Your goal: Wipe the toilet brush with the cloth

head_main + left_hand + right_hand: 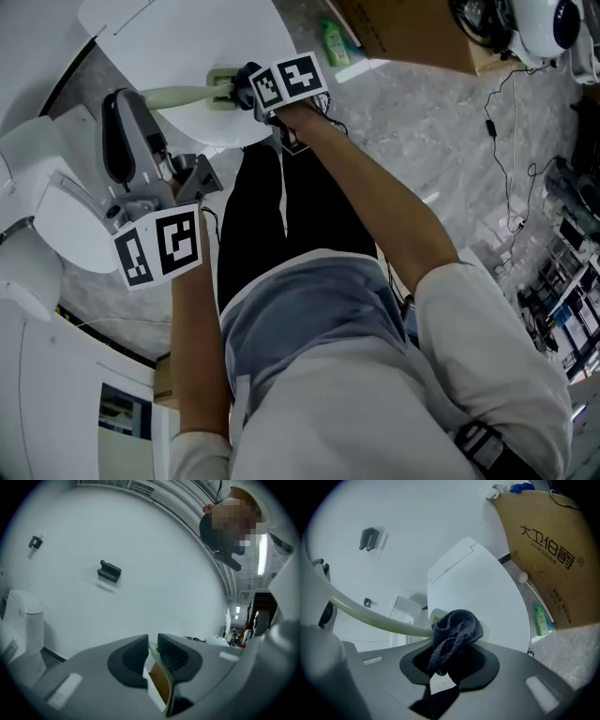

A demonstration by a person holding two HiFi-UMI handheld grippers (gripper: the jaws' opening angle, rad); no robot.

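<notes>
Above the toilet lid (pixel 487 597), your right gripper (pixel 450 667) has its jaws pinching the cloth (pixel 454 632) against the toilet brush (pixel 220 89). Your left gripper (pixel 152 660) has its jaws clamped on the brush's handle (pixel 370 613).

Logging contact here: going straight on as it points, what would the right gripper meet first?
The toilet brush, which its cloth seems to touch; behind that, the white toilet lid. Depth unclear.
</notes>
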